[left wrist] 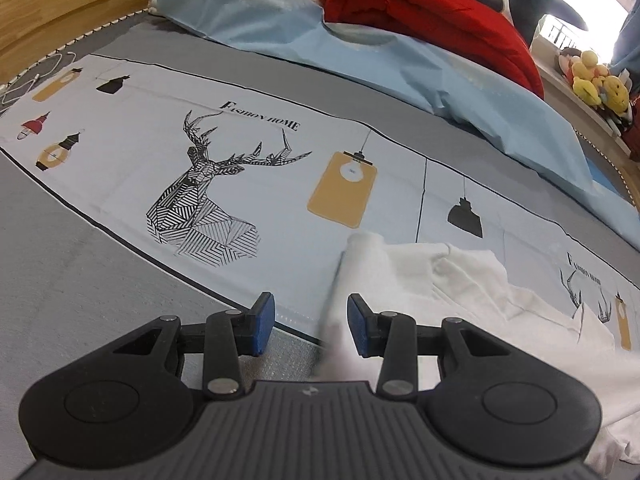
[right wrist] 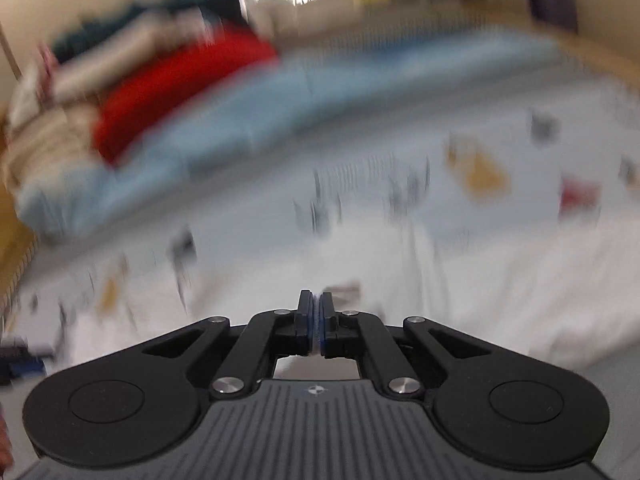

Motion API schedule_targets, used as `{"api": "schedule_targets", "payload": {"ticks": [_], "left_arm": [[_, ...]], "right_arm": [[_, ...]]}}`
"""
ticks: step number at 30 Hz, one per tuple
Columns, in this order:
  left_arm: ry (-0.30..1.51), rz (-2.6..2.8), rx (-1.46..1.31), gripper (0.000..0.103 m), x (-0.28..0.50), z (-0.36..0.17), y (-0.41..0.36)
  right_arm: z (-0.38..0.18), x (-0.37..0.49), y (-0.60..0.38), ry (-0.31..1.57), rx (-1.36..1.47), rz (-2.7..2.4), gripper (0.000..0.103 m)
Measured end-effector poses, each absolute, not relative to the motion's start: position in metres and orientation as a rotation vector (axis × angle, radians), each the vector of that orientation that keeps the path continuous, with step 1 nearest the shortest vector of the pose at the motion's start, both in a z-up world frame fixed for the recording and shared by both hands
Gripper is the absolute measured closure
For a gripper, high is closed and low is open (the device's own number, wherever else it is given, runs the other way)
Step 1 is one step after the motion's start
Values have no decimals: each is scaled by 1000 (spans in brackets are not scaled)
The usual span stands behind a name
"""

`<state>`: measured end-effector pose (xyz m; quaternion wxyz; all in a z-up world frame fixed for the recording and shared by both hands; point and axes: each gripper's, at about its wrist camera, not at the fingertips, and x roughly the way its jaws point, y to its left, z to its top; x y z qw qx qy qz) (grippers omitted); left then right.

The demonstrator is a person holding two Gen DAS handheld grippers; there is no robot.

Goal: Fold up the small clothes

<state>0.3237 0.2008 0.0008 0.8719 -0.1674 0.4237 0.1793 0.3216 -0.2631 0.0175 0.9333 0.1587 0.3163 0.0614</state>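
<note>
A white garment (left wrist: 460,280) lies rumpled on the printed bed sheet (left wrist: 280,128) at the lower right of the left wrist view. One fold of it rises up between the jaws of my left gripper (left wrist: 311,304) and rests against the right blue pad (left wrist: 358,320). The left pad stands clear of it, so the jaws are open. In the heavily blurred right wrist view, my right gripper (right wrist: 316,300) is shut with its pads together above the sheet. Whether any cloth is pinched between them I cannot tell. A white garment (right wrist: 520,280) spreads at the right.
A light blue quilt (left wrist: 400,64) and a folded red blanket (left wrist: 432,12) are piled along the far side of the bed. A wooden board (left wrist: 60,12) borders the far left. Plush toys (left wrist: 600,84) sit on a ledge at the far right.
</note>
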Motion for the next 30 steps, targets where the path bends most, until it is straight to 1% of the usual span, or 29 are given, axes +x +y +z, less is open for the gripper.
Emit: {"api": "schedule_targets", "payload": {"ticks": [2, 3, 7, 9, 13, 16, 18, 22, 23, 24, 26, 27, 28, 30], "left_arm": [[885, 379, -349, 58, 324, 1, 202], [886, 379, -351, 58, 325, 1, 202], [900, 364, -351, 58, 329, -3, 197], [913, 347, -348, 58, 332, -6, 193], [967, 291, -339, 58, 337, -18, 184], [1024, 246, -312, 58, 338, -32, 176], [1060, 228, -285, 58, 340, -41, 169], [1114, 199, -208, 58, 340, -61, 159], [1120, 196, -194, 57, 339, -66, 158], [1141, 200, -170, 54, 339, -72, 158], [1150, 227, -128, 27, 336, -77, 159], [1159, 249, -100, 25, 336, -77, 159], [1160, 257, -78, 25, 335, -74, 158], [1140, 261, -64, 29, 335, -67, 154]], "right_arm": [[36, 312, -276, 540, 309, 48, 101], [36, 312, -282, 541, 304, 1, 101], [-5, 331, -317, 756, 357, -172, 101], [-18, 333, -326, 790, 381, -213, 101], [-11, 334, -326, 733, 365, -178, 101], [-15, 339, -334, 743, 383, -211, 100], [-13, 338, -342, 735, 393, -261, 95], [-12, 337, -346, 707, 420, -209, 94], [-16, 338, -346, 722, 451, -168, 93], [-20, 339, -347, 750, 490, -132, 90], [-35, 347, -345, 844, 526, -87, 85], [-44, 350, -343, 902, 512, -94, 85], [-55, 353, -341, 966, 487, -120, 85], [-67, 354, -344, 1007, 504, -145, 85]]}}
